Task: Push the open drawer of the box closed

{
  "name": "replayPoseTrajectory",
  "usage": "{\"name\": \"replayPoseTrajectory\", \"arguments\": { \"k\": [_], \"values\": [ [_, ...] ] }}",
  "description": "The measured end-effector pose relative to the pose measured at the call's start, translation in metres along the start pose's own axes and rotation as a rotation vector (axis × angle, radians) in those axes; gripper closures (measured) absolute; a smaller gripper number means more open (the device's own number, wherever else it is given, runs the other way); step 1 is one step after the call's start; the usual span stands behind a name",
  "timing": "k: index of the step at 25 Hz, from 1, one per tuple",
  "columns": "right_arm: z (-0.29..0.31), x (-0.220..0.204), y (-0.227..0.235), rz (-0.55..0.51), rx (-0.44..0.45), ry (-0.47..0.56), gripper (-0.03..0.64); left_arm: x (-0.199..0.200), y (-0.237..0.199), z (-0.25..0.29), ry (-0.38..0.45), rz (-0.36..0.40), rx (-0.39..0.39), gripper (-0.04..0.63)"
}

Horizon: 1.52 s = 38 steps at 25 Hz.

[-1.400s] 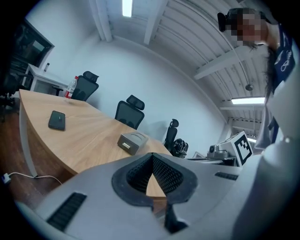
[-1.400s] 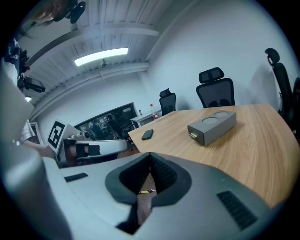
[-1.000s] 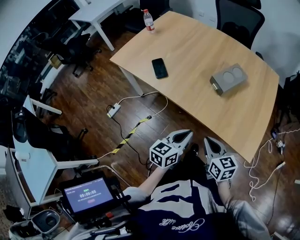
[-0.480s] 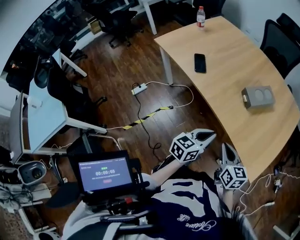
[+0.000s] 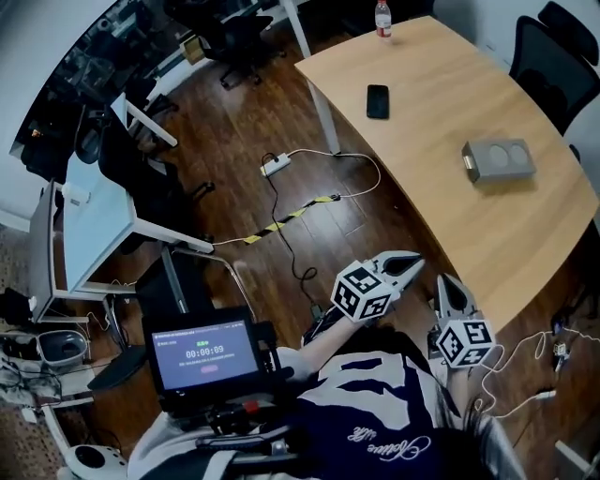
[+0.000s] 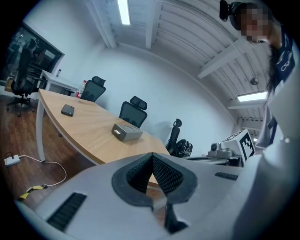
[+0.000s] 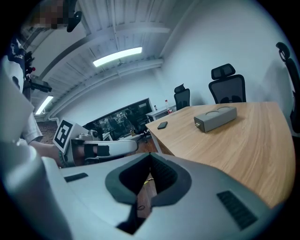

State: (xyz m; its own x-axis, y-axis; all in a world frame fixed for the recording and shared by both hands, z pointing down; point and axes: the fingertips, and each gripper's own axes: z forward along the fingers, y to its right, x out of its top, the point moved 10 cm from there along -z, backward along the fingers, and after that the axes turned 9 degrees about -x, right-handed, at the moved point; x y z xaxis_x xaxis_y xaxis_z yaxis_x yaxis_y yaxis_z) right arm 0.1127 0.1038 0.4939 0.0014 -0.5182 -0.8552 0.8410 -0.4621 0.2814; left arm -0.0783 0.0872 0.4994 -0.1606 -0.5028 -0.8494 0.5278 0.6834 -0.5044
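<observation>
– While the left gripper point(image 5: 405, 262) and the right gripper point(image 5: 446, 289) are held off the table point(image 5: 441, 211), well apart from the box point(image 5: 499, 160), what is to be feared?

– A skid, most likely. The box is seen lying free on smooth wood. If its drawer is pushed off-centre, or without the box's far end being braced, the whole box may be slid or turned rather than closed. Both pairs of jaws are pressed together on nothing, so only a narrow tip is offered for contact. How far the drawer is open cannot be judged from this range.

– Could anything else be struck?

– Hardly. The phone point(image 5: 377, 100) is laid well apart from the box, and the bottle point(image 5: 382, 19) is stood farther from the box again, beyond the phone.

– What can be read?

– A timer near 00:00:09 is shown on the screen point(image 5: 204, 352). The script on the shirt point(image 5: 375, 412) and the bottle's label cannot be made out.
</observation>
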Motion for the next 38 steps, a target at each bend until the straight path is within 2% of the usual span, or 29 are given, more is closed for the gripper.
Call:
{"name": "replayPoseTrajectory", "arguments": {
  "k": [6,13,25,38],
  "values": [
    [-0.039,-0.009,0.038,0.003,-0.006,0.022,0.618,-0.013,0.043,0.027,0.020,0.010,0.003,0.600],
    [-0.067,-0.016,0.060,0.015,-0.010,0.041,0.618,-0.019,0.069,0.039,-0.006,0.036,0.028,0.600],
    [-0.093,-0.022,0.067,-0.010,0.000,0.061,0.618,-0.022,0.095,0.044,-0.006,0.049,0.038,0.600],
    [-0.096,-0.025,0.064,-0.018,0.007,0.058,0.618,-0.029,0.094,0.040,-0.010,0.039,0.049,0.600]
  ]
}}
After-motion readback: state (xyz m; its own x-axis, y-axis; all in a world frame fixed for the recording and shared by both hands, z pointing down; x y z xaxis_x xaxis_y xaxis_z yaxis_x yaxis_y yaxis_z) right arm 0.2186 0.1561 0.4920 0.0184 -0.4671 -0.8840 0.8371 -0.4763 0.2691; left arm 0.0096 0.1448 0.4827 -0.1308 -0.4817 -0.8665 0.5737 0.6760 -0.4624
